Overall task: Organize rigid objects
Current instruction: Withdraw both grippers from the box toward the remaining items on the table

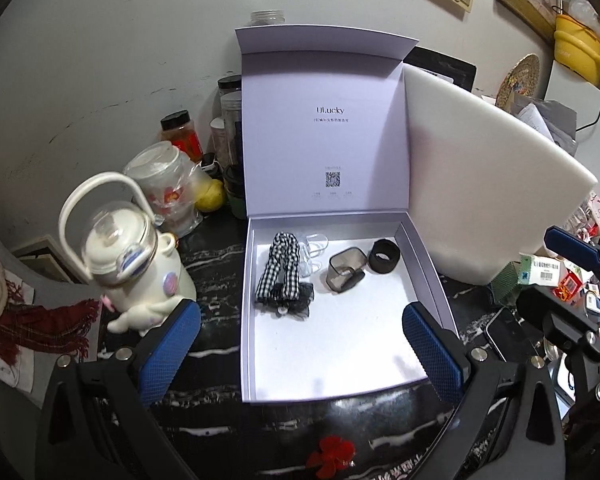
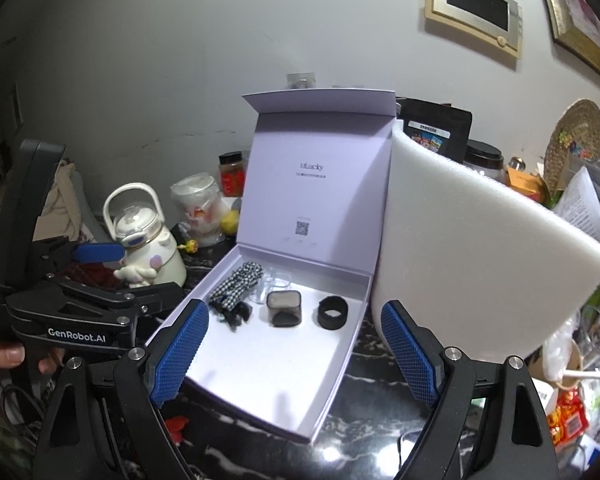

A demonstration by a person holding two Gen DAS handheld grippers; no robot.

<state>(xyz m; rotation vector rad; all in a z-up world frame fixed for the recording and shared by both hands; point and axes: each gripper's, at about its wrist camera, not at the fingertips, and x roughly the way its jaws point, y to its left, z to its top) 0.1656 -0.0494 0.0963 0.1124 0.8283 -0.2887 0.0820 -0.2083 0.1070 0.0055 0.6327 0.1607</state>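
A white gift box [image 1: 380,384] [image 2: 256,396] lies open on the dark marble counter, lid upright. Inside at the back lie a black-and-white checked fabric piece [image 1: 282,272] [image 2: 236,284], a clear plastic item [image 1: 314,254], a smoky square cup [image 1: 346,272] [image 2: 285,307] and a black ring [image 1: 384,256] [image 2: 332,313]. My left gripper [image 1: 300,354] is open and empty over the box's front half. My right gripper [image 2: 296,354] is open and empty, over the box's right front. The left gripper also shows in the right wrist view [image 2: 100,254].
A white foam slab [image 1: 488,184] [image 2: 472,256] leans beside the box on the right. A cream kettle-shaped bottle [image 1: 132,256] [image 2: 148,248], jars [image 1: 180,132] and a lemon [image 1: 212,196] crowd the left. A phone [image 1: 508,336] and clutter lie right. A red flower [image 1: 334,454] lies in front.
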